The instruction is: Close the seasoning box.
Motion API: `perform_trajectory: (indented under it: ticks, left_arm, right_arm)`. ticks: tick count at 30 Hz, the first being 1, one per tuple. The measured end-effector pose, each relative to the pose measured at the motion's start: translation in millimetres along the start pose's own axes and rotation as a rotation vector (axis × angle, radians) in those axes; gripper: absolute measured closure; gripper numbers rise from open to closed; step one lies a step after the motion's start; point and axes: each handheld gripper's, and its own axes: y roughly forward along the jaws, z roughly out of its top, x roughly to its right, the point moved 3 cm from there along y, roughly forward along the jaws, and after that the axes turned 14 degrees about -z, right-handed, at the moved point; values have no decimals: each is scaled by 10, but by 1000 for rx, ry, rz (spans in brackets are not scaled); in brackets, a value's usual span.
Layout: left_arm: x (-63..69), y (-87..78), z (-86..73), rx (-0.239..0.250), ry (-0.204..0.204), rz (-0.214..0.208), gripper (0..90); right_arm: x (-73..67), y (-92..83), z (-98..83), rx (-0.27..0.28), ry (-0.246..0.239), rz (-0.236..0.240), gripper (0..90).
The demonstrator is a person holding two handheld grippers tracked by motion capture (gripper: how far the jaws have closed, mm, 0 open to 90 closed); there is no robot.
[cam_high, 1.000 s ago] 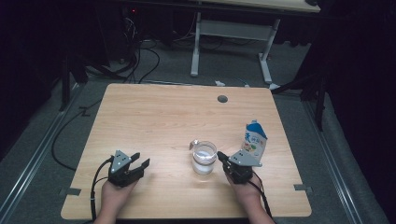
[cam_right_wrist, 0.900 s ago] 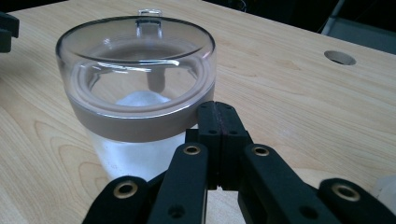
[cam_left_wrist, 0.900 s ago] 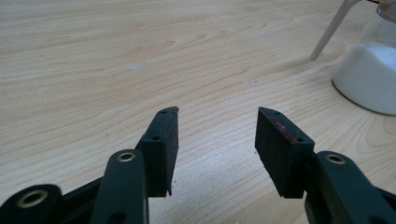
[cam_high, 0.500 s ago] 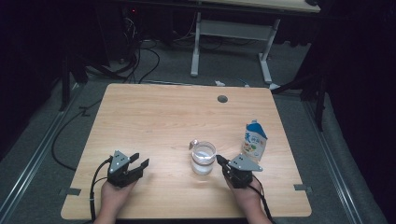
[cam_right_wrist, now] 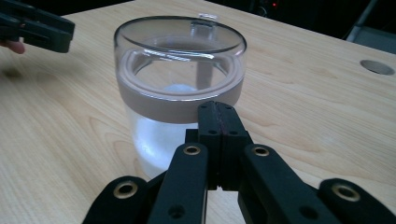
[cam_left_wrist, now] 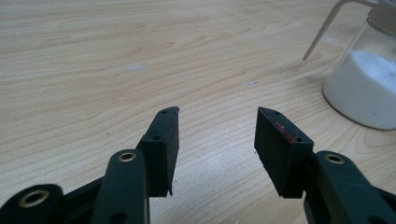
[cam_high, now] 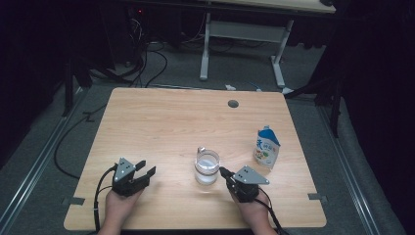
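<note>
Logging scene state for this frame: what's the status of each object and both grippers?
Clear glass jar with grey band: upright, lid on, part filled with white powder.
Blue and white pouch: upright, standing apart from the jar.
Left gripper: jaws open, nothing between them, low over the wooden table.
Right gripper: jaws shut and empty, tips at the jar's band.

I work in a dim lab: beyond my left claw (cam_high: 142, 172), black cables (cam_high: 147, 61) trail over grey carpet, past the pale wooden desk (cam_high: 171, 122), toward a white-legged workbench (cam_high: 244, 32).
</note>
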Motion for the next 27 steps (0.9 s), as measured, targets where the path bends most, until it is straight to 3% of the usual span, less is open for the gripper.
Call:
perform_trajectory:
  ticks: [15, 27]
  left_arm:
    - [-3, -10, -3, 0, -1, -2, 501]
    - [-19, -28, -9, 1, -3, 0, 502]
  right_arm:
    - [-259, 22, 71, 19, -30, 64, 900]
    - [-225, 12, 70, 14, -35, 53, 899]
